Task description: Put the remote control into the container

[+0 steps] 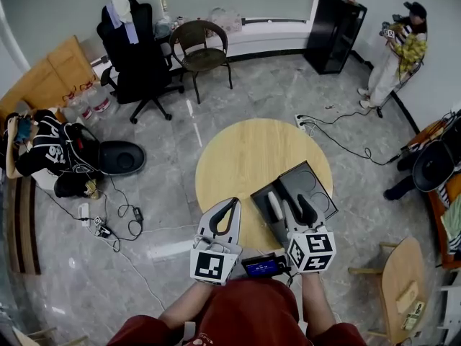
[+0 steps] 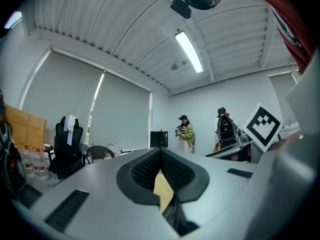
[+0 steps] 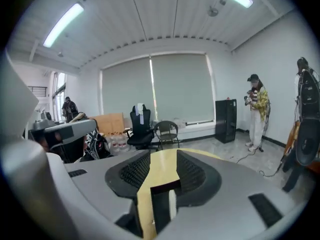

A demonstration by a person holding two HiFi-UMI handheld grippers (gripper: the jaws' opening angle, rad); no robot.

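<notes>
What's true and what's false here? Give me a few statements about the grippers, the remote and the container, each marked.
1. The jaws of the left gripper are together with nothing between them. True.
2. The container sits on the floor. False: it rests on the wooden table.
3. The jaws of the right gripper are clamped on the remote. False: they stand apart; the white remote lies in the container.
4. A black office chair stands beyond the table. True.
5. Nobody else is in the room. False: a person stands near the black cabinet.

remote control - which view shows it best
Head view: the white remote control shows clearly, inside the dark container. Right gripper view catches only a sliver between its jaws; left gripper view shows none.
</notes>
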